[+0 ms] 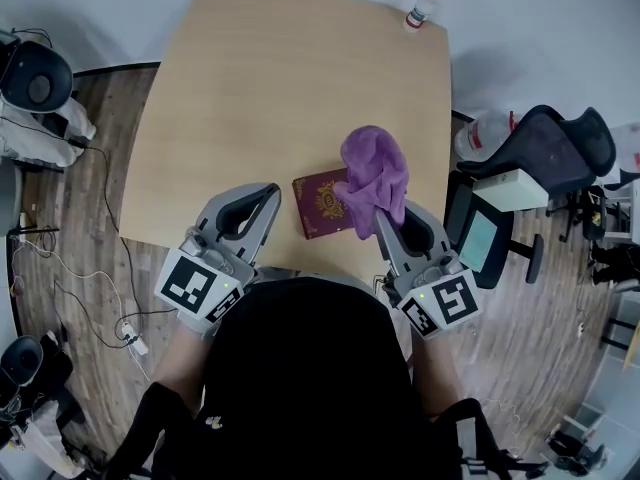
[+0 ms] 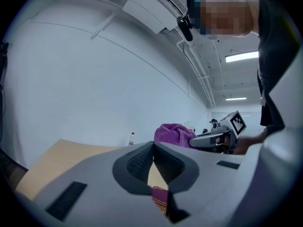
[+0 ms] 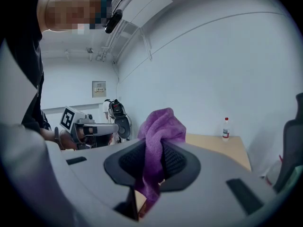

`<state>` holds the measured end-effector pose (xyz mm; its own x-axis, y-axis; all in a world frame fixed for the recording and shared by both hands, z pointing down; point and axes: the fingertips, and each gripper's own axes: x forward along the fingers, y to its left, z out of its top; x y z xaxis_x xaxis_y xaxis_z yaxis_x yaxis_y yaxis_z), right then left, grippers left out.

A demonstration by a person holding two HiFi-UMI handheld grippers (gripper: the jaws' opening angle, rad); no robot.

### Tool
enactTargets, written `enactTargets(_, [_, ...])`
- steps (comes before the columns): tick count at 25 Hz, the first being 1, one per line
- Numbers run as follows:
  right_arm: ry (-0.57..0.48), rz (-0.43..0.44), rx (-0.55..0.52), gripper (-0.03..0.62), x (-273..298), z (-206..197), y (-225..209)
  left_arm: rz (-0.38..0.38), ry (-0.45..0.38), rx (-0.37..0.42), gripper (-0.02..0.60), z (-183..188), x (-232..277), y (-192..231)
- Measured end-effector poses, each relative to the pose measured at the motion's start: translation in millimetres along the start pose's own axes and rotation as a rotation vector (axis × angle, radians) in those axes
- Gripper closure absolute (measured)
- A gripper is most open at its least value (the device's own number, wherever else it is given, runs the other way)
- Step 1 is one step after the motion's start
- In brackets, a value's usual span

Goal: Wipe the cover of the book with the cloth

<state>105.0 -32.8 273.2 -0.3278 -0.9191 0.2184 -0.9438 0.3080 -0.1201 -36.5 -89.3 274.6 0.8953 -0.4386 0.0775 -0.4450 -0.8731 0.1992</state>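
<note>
We are pinching the cloth in our right gripper, just over the right edge of the book (lying closed near the surface's front edge). Our left gripper is pressed together, empty. Wiping is probably starting: next we are likely lowering and sweeping leftward.

No wording can be read anywhere. The maroon book bears a gold emblem with gilt lines above and below it, too small to make out. The cubes on the left gripper and right gripper show black-and-white square markers, patterns without letters. The bottle label and the wall notice are illegible.
</note>
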Motion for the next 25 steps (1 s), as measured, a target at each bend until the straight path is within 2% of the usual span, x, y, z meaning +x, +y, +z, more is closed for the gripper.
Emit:
enactTargets(7, [0.011,-0.014,-0.038,0.510,-4.1,-3.1,2.9,-0.002,0.009,-0.003,0.561,-4.2,-1.7,-5.7])
enactTargets(25, [0.007,-0.041,-0.025,0.510,-16.5,-6.3,7.6,0.007,0.022,-0.016,0.561,-14.9,-13.5,-10.8])
